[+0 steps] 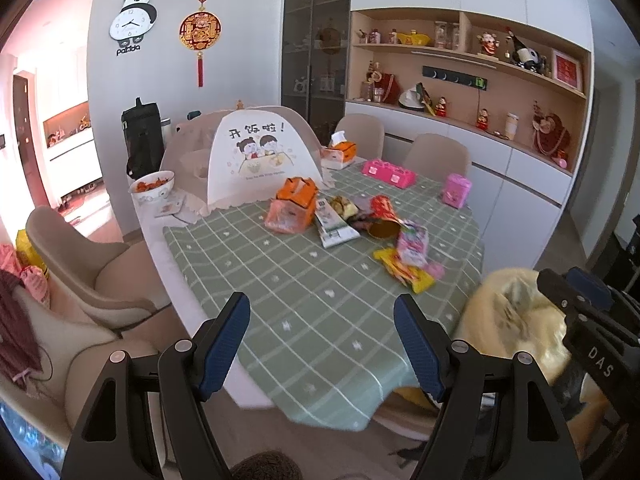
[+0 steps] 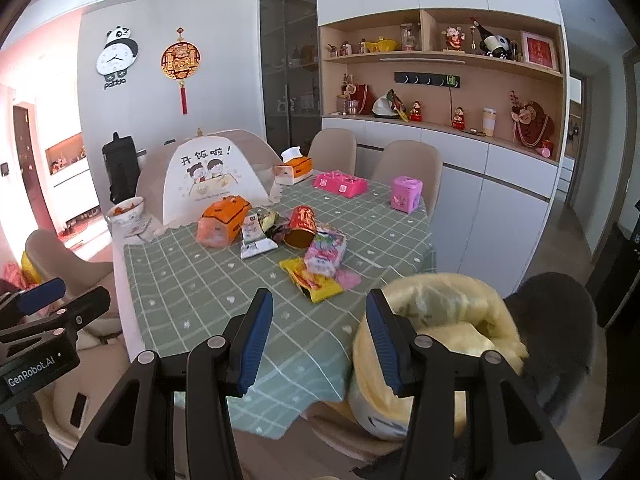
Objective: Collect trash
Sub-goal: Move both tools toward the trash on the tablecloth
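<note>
both tools (image 1: 322, 344) (image 2: 320, 340) wide open, empty, over table's (image 2: 180, 280) bare near edge, wrappers (image 2: 316, 268) mid-table, bin (image 2: 440, 320) beside edge

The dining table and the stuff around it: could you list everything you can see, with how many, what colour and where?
tablecloth: one, green checked, over the table
food cover: one, white mesh with cartoon print, far end
tissue boxes: two, orange, one mid-table, one behind the cover
bowl: one, white, far left corner
wrappers and cartons: a loose pile, red, yellow, pink, mid-table
pink toy boxes: two, far right of the table
trash bin: one, yellow bag liner, at the near right corner
chairs: several, beige, around the table
panda clock: one, black-white, on the wall
left claw: open, empty
right claw: open, empty
</note>
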### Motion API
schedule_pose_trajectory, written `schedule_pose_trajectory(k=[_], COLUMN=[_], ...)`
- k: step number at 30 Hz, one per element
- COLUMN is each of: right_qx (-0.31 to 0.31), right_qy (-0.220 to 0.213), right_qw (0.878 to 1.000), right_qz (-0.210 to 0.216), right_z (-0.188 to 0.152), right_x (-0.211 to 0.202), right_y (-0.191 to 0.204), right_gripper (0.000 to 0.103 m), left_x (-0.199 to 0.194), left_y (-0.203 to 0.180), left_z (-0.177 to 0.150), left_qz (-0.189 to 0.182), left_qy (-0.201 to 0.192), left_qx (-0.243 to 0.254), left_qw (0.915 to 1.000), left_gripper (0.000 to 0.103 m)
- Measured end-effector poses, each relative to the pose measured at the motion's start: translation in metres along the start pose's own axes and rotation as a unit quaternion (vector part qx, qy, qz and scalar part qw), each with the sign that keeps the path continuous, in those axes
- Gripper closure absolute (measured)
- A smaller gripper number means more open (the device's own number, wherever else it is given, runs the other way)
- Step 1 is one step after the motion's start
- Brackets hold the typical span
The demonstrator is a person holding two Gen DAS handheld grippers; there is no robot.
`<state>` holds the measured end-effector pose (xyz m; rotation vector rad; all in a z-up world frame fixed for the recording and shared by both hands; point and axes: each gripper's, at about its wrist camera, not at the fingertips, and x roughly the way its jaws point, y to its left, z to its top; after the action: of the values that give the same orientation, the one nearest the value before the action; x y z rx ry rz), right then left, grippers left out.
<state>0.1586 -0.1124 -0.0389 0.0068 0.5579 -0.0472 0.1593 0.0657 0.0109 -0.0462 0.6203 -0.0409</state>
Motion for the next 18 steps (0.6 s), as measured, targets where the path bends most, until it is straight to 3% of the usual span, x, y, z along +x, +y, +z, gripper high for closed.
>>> schedule_pose_trajectory(k=[10,18], right_qx=[0.011,0.024], right_qy=[-0.003,0.01], right_qw=[0.999,0.998], right_qz=[-0.032,-0.06], right_z=[0.053,0.082], right_x=[0.069,0.118], right_y=[0.035,0.034], right_gripper=[0.057,0.057], left_x=[0.083,0.145], left_y=[0.059,0.068], left_z=[0.063,0.086], left_qz=[-0.015,-0.028], left_qy=[0.015,0.042], left_qx=[-0.004,0.014], left_qw=[0.9998,0.9986], left_gripper=[0.028,0.028])
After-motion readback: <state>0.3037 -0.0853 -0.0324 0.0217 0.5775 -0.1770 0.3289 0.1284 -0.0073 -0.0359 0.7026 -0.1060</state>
